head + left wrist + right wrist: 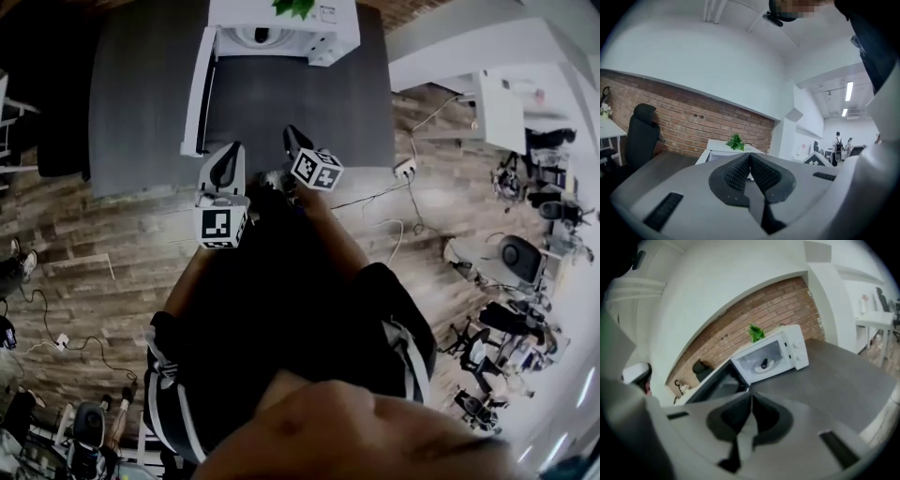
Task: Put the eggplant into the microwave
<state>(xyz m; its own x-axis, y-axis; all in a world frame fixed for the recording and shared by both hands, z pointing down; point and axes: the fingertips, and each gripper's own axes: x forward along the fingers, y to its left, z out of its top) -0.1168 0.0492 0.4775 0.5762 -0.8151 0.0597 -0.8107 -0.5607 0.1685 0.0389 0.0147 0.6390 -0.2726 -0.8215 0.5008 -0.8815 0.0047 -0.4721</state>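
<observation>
Dark against a white plate (765, 368), the eggplant (764, 363) lies inside the microwave (797, 350), in the middle of the cavity. The placing itself looks done.

The door (710, 385) is swung fully open. In the head view it runs from the oven's left corner down toward 6 o'clock, along the grey table (141, 94).

The right gripper (751, 397) has its pads pressed together with nothing between them. From its tips the eggplant lies at about 12 to 1 o'clock, well apart, with bare tabletop between.

The left gripper (750, 157) is likewise closed and empty. It points higher, at the brick wall and at a small plant (735, 141) on top of the oven. Its own view does not show the cavity.

In the head view both grippers hover at the table's near edge. The right one is a little farther in and nearer the oven mouth. The left one is just beside the door's free end, which sits at about 11 o'clock from it.

The eggplant is small and blurred here. Its long axis probably runs front to back in the cavity, from about 1 to 7 o'clock in the right gripper view. I cannot tell which end is the stem.

If the door is to be shut next, the left gripper seems better placed to sweep it toward 3 o'clock.
</observation>
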